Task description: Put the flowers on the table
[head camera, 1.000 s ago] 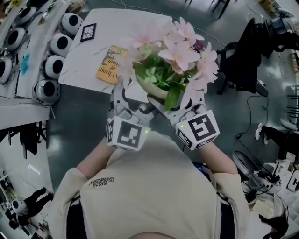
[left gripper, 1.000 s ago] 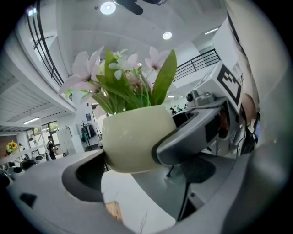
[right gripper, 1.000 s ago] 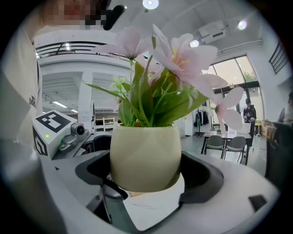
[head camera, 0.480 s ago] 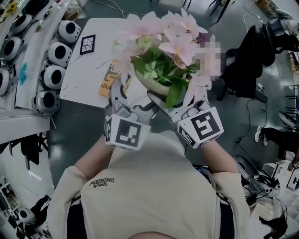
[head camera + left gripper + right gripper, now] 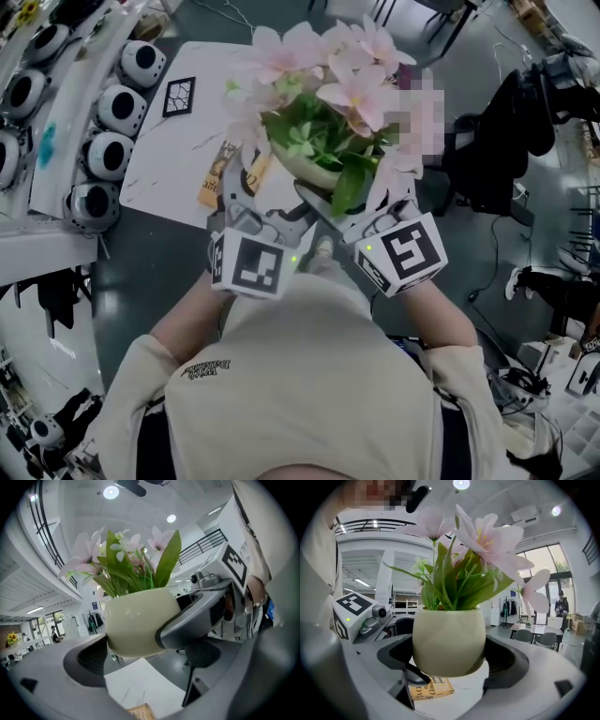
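A cream flower pot with pink flowers and green leaves hangs in the air over the near edge of the white marble table. My left gripper and right gripper are both shut on the pot from opposite sides. In the left gripper view the pot sits between the jaws of the left gripper, with the table below. In the right gripper view the pot fills the gap of the right gripper.
A yellow book lies on the table, partly hidden by the pot, and a square marker tag lies farther back. Round black-and-white heads line a shelf at the left. A chair draped in dark cloth stands at the right.
Both grippers have carried the pot forward, farther over the table's near edge, so it now covers more of the book. A foot has appeared below the grippers.
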`<action>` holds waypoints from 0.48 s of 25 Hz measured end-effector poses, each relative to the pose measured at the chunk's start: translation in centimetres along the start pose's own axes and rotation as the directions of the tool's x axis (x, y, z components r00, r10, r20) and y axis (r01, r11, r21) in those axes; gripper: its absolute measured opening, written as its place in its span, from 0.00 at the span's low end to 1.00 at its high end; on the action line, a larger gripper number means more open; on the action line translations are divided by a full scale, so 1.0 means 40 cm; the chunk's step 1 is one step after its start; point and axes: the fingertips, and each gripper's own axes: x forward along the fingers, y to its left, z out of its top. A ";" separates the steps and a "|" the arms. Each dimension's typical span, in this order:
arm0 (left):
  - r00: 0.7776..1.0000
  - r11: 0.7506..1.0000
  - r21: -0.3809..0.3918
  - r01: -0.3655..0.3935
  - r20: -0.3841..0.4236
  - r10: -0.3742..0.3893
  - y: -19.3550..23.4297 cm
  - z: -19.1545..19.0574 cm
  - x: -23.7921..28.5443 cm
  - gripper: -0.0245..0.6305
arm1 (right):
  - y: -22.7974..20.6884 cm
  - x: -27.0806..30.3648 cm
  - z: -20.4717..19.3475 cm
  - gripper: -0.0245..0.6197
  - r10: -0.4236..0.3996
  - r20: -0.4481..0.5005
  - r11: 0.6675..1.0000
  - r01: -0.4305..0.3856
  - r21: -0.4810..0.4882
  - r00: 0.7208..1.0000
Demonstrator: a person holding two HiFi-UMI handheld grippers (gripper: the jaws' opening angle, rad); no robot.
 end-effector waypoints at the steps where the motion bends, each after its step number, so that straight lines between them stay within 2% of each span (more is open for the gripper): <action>1: 1.000 1.000 -0.003 -0.004 -0.004 0.004 0.001 -0.001 0.008 0.78 | -0.007 0.003 -0.002 0.77 0.005 -0.002 1.000 -0.005 0.001 1.000; 8: 0.999 0.999 -0.037 -0.018 -0.040 0.016 -0.012 -0.010 0.050 0.78 | -0.048 0.003 -0.025 0.77 0.043 -0.015 0.999 -0.042 0.022 0.999; 12: 1.000 0.998 -0.066 -0.011 -0.020 0.010 -0.016 0.000 0.071 0.78 | -0.070 -0.001 -0.026 0.77 0.051 -0.008 0.998 -0.051 0.044 0.999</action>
